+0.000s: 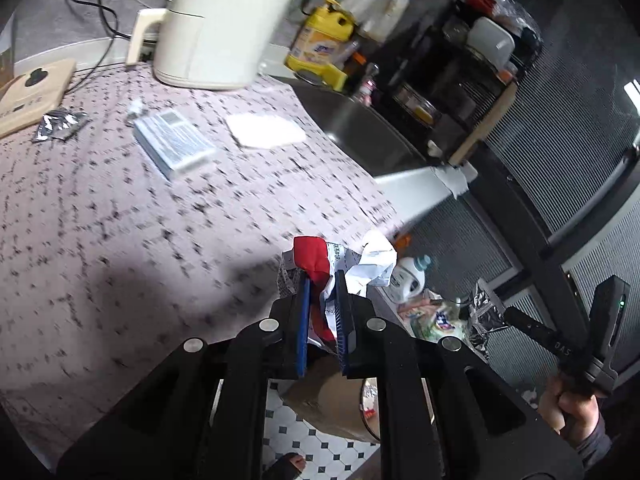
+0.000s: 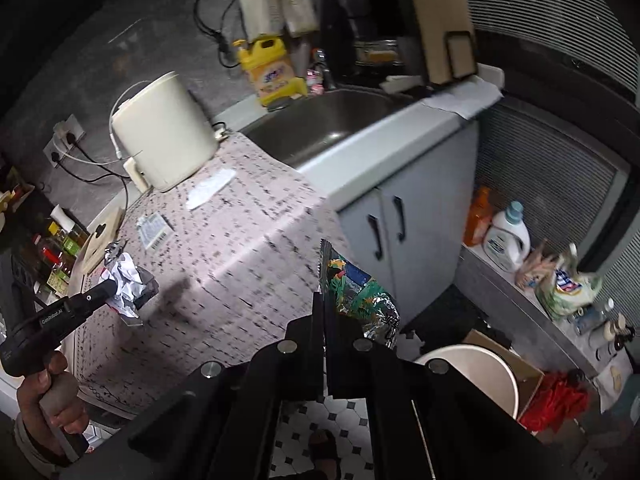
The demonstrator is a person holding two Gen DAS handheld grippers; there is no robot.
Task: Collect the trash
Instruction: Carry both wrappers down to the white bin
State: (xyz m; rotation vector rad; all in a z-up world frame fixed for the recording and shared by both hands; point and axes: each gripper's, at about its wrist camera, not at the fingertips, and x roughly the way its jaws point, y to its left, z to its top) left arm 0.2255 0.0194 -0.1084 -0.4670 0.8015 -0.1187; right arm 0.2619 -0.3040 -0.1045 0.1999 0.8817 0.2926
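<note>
L gripper (image 1: 322, 280) is clamped on a wad of crumpled paper (image 1: 360, 264), white w/ a red patch, pinched between its blue pads (image 1: 304, 304). The wad sticks out past the fingertips and hangs at the bench (image 1: 120, 208) edge nearest the camera, close to the corner by the sink (image 1: 360, 128). R gripper (image 2: 324, 304) is clenched on a shiny snack wrapper (image 2: 356, 292), green/blue print w/ foil inside, held upright off the bench's front edge, over the floor. Below it stands a round cream bin (image 2: 472, 372), w/ a cardboard box (image 2: 524, 368) just behind.

Still on the bench: a small foil wrapper (image 1: 60, 124) near the far-left edge beside a wooden board (image 1: 32, 92); a flat white-blue packet (image 1: 172, 142) mid-bench; a white napkin (image 1: 266, 130) toward the sink-side edge. A cream air fryer (image 1: 224, 24) sits at the back, by the sink corner. Yellow detergent jug (image 1: 320, 48) stands behind the sink.

A hand (image 2: 52, 392) grips the L gripper's handle at the bench's left end in the right wrist view; the other hand (image 1: 572, 408) shows at lower right in the left wrist view. Both views are motion-blurred. Floor is white tile w/ black dots.
</note>
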